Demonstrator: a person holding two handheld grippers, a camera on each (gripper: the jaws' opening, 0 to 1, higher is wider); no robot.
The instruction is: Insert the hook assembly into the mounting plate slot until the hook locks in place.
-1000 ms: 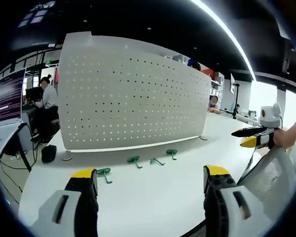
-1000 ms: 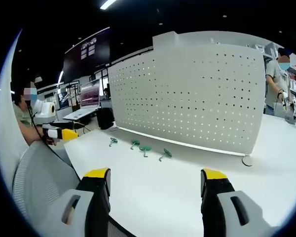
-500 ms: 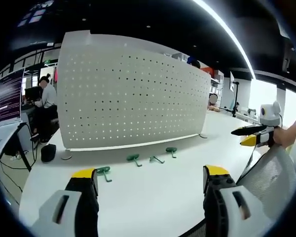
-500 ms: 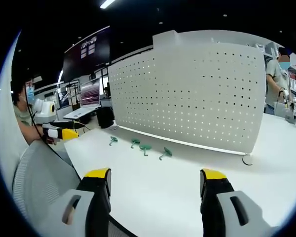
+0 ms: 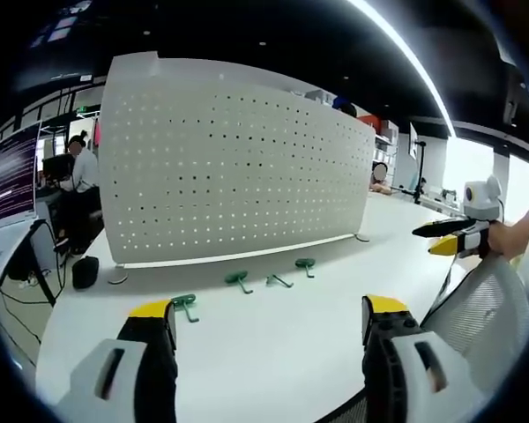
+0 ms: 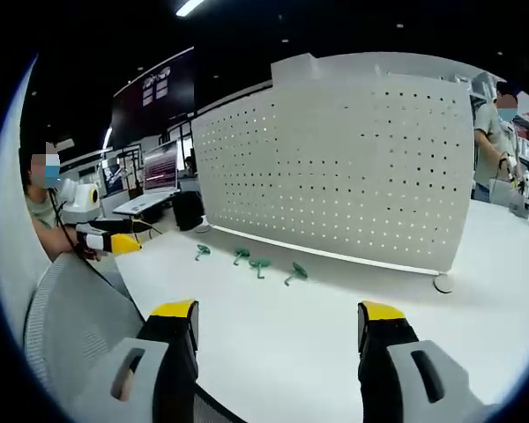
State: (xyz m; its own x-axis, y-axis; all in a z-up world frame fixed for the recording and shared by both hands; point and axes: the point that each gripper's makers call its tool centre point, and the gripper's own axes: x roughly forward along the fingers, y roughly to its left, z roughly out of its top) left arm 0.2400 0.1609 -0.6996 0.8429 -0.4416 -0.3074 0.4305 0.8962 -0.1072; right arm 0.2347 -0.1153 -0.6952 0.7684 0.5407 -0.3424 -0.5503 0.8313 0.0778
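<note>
- left tongs (image 5: 263, 339) and right tongs (image 6: 274, 339) both stand wide open and hold nothing, low over the near edge of the white surface (image 5: 282, 344).
- four green hooks (image 5: 239, 280) lie in a loose row on the surface just in front of the pegboard (image 5: 238, 167); in the right gripper view the hooks (image 6: 259, 264) sit at about 11 o'clock of the tongs, the pegboard (image 6: 353, 167) upright behind them.
- step in hand, as i judge it: reaching for a hook; none is gripped yet and none is in the board.
- to do it well: close on one hook by its stem, keep its prongs free and level with a row of holes, then press square into the board until it seats; steady the board with the other tongs if it rocks.
- against the earlier frames: the hooks and board lie as before; the left gripper view has shifted only slightly, so the hands have barely moved.
</note>
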